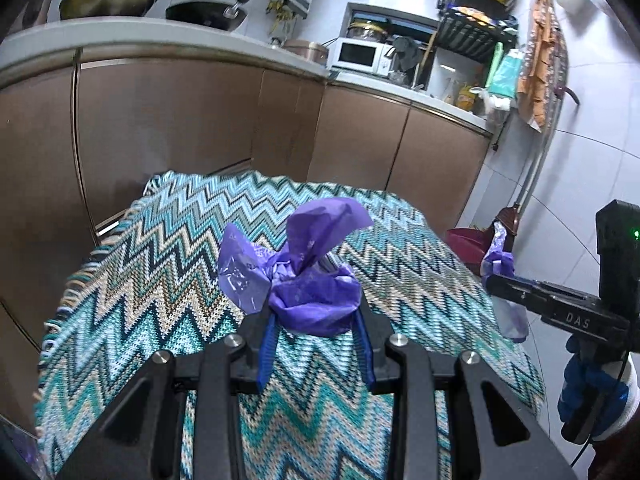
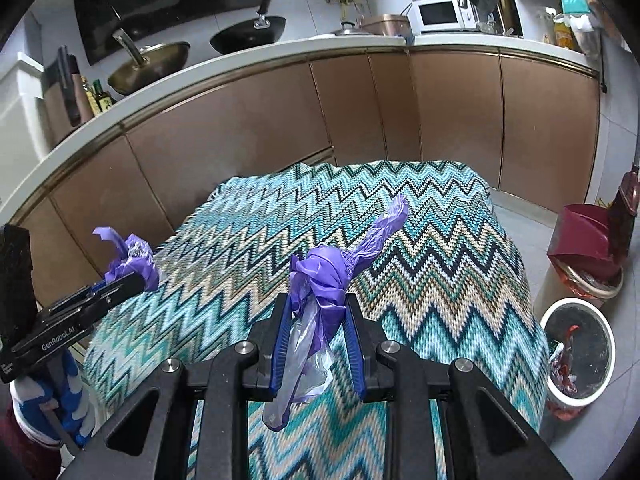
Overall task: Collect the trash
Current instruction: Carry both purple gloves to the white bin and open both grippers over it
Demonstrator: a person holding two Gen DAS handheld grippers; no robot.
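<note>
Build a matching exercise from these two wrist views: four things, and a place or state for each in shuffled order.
1. left gripper
2. white microwave
3. black pan
4. white bin

A. on the floor right of the zigzag cloth
B. on the stove
C. shut on a purple bag knot
D. on the countertop

Pairs: 1-C, 2-D, 3-B, 4-A

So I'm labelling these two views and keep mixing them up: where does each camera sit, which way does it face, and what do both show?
Left wrist: on the left gripper, looking along its fingers, shut on a purple plastic bag, over the zigzag cloth toward the cabinets; the right gripper and a blue-gloved hand show at right.
Right wrist: on the right gripper, fingers shut on another purple bag piece; the left gripper shows at left.
Shared: cloth, cabinets, microwave, woks.
</note>
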